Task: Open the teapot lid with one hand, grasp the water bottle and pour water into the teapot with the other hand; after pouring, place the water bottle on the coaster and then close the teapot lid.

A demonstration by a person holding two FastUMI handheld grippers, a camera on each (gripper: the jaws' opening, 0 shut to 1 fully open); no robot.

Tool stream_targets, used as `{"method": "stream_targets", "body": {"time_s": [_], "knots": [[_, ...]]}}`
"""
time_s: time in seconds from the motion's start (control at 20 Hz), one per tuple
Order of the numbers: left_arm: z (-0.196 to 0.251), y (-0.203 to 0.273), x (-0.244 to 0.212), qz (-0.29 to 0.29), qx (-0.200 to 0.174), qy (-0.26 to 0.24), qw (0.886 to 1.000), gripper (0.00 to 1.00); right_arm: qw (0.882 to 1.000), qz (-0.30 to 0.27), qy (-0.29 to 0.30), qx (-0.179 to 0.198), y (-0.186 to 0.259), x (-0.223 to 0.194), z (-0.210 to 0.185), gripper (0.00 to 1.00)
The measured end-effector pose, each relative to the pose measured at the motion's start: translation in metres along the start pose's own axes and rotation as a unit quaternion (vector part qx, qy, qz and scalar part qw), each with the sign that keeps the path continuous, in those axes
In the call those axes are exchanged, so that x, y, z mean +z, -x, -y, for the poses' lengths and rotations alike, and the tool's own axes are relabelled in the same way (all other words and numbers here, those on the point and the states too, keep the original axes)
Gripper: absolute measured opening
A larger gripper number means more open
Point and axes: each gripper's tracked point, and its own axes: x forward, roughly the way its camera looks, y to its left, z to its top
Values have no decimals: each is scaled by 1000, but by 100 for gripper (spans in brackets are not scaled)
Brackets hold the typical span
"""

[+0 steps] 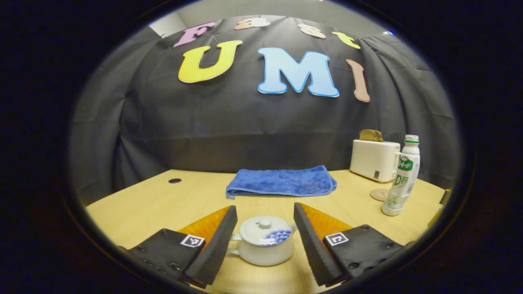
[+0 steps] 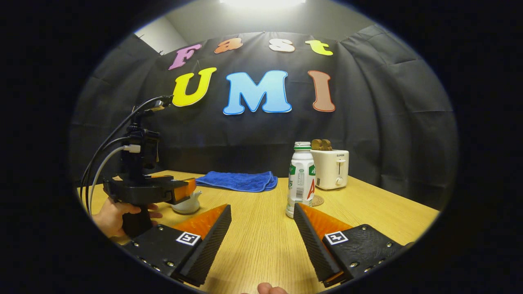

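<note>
Left gripper [image 1: 264,222]: spread wide, grasping nothing; seen from the right gripper view at far left [image 2: 184,191], level above the table, gripped from below by a hand [image 2: 116,215], cables rising from its top.
Teapot [image 1: 263,241]: on the wooden table [image 1: 143,204], between the two fingers [image 1: 214,245] of the left gripper, touching neither; lid [image 1: 264,228] on, knob up; in the right gripper view spout toward the right.
Blue towel [image 1: 282,181]: folded flat, behind the teapot, near the wall.
Right gripper [image 2: 262,226]: released, wide apart, low over bare table.
Water bottle [image 2: 300,177]: upright, long axis vertical, cap on top; standing just ahead of the right finger.
Coaster [image 2: 317,200]: flat, just beside the bottle's base; touching or not, cannot tell.
Toaster [image 2: 331,168]: behind the bottle, bread in its slots.
</note>
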Motion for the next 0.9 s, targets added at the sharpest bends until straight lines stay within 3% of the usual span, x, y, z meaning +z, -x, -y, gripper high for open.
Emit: {"method": "stream_targets", "body": {"time_s": [0.05, 0.3, 0.4, 0.45, 0.55, 0.6, 0.65, 0.7, 0.75, 0.9], "knots": [[-3, 0, -2, -1, 5, 2, 1000, 94, 1000, 0, 1, 0, -1, 0, -1, 95], [-7, -11, -7, -21, 9, -11, 1000, 58, 1000, 0, 1, 1, 1, 0, 0, 95], [-6, -12, -5, -20, 5, -20, 1000, 54, 1000, 0, 1, 2, 0, 0, 0, 95], [-5, -8, -3, -18, 2, -20, 1000, 59, 1000, 0, 1, 3, 0, 0, -1, 95], [-3, -11, -5, -18, -6, -26, 999, 34, 1000, 0, 1, 4, 0, 0, -1, 95], [-2, -14, -3, -8, -3, -25, 1000, 34, 1000, 0, 1, 4, 0, 0, -1, 95], [-3, -12, 0, -6, -4, -23, 1000, 17, 1000, 0, 1, 5, 0, -1, -2, 95], [-3, -11, 3, -5, -10, -16, 1000, 13, 1000, 0, 1, 4, 0, 0, -1, 95], [-5, -9, 7, 1, -15, -4, 1000, 18, 1000, 0, 1, 5, -1, 0, -1, 95], [-13, 4, 32, 34, -14, 20, 999, 18, 1000, 1, -2, 5, 0, 1, -1, 95]]}}
